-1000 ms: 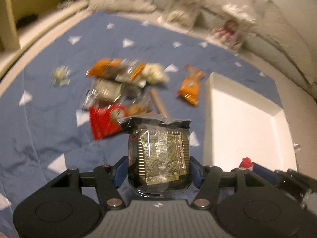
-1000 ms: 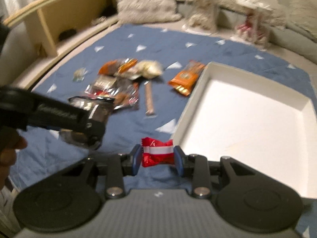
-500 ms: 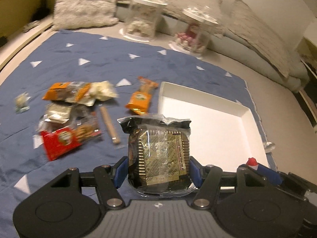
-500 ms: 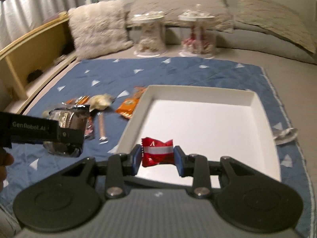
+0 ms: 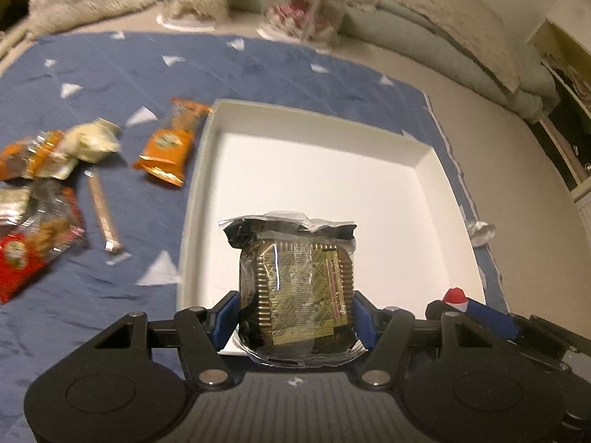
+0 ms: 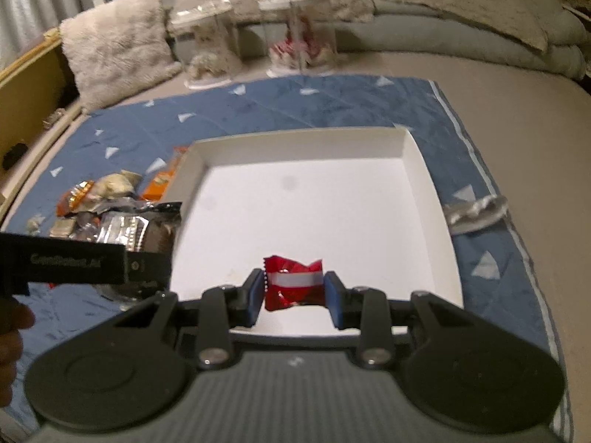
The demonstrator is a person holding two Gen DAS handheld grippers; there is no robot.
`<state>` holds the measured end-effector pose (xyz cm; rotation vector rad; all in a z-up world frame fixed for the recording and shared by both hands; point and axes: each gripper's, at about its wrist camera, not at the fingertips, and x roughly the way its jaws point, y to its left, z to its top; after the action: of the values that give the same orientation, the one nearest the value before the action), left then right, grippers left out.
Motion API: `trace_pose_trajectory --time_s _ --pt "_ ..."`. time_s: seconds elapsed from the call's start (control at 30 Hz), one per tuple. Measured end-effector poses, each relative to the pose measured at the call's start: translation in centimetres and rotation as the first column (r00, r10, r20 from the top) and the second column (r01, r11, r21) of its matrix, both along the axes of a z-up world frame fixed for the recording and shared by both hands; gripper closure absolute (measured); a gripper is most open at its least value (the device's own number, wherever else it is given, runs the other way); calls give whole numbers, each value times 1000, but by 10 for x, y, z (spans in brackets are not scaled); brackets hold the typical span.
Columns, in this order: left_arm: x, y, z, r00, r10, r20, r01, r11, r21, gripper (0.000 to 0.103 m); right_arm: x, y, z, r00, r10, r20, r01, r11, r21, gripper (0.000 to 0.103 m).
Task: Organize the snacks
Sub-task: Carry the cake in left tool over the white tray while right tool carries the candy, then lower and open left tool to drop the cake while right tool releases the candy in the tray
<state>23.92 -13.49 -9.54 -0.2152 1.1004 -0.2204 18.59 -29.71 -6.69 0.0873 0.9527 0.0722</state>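
Observation:
My left gripper (image 5: 295, 317) is shut on a clear packet of dark biscuits (image 5: 297, 284) and holds it over the near left part of the white tray (image 5: 321, 114). My right gripper (image 6: 293, 291) is shut on a small red and white candy (image 6: 293, 282) over the tray's (image 6: 295, 136) near edge. The left gripper and its packet also show in the right wrist view (image 6: 122, 236), beside the tray's left wall. The right gripper's tip with the candy shows in the left wrist view (image 5: 456, 297). The tray's bare floor holds nothing.
Loose snacks lie on the blue blanket (image 5: 92, 74) left of the tray: an orange packet (image 5: 166, 147), a red packet (image 5: 22, 258), a thin stick (image 5: 103, 214), a pale wrapper (image 5: 92, 140). A silver wrapper (image 6: 476, 210) lies right of the tray. Two clear jars (image 6: 295, 33) and pillows stand behind.
Both grippers have moved right and forward with their snacks. The left one went from above the blanket to above the tray. The right one came closer over the tray's near edge.

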Motion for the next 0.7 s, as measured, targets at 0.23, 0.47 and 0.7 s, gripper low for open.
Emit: trace_pose_trajectory --time_s 0.23,0.47,0.7 --pt "18 -19 -28 998 -12 -70 10 1000 -26 39 10 -18 -15 998 -28 -52 28 1000 0 62" --pt "32 -21 -53 987 -5 -158 -3 999 -51 39 26 -21 -28 995 -18 -98 18 1000 1 62" --pt "37 -15 -57 985 21 -172 -31 998 -53 28 38 -19 -35 991 -3 -134 6 1000 22 62"
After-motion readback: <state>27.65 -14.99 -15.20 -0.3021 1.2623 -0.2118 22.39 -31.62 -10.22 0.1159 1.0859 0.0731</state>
